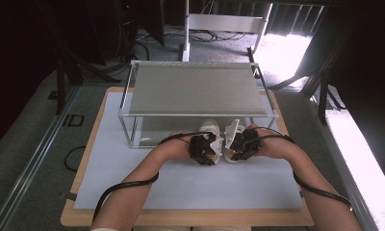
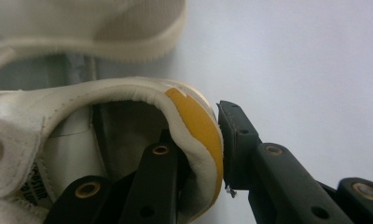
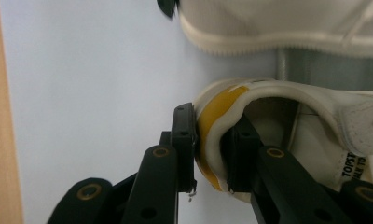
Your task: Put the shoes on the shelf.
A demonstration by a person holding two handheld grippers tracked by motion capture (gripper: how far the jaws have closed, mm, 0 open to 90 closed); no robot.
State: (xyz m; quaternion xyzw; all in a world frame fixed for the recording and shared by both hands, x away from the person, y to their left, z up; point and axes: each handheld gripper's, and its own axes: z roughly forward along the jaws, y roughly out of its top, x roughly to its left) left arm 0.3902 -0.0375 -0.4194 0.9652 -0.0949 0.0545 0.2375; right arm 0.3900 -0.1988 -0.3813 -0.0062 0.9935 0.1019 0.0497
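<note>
Holding one white sneaker apiece by its yellow-patched heel collar, both tongs sit just short of the metal shelf rack (image 1: 200,91). Left tongs (image 2: 208,140) clamp the left sneaker (image 2: 128,121); right tongs (image 3: 212,144) clamp the right sneaker (image 3: 315,116). Shoes gripped, apparently not yet shelved (goal unstated).

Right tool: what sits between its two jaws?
The yellow-patched heel collar of a white shoe: one jaw outside, one inside the opening, seen in the right gripper view.

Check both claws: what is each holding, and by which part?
Each claw grips one white shoe by its heel collar at the yellow tab, one jaw inside and one outside: left claw on left shoe, right claw on right shoe.
</note>
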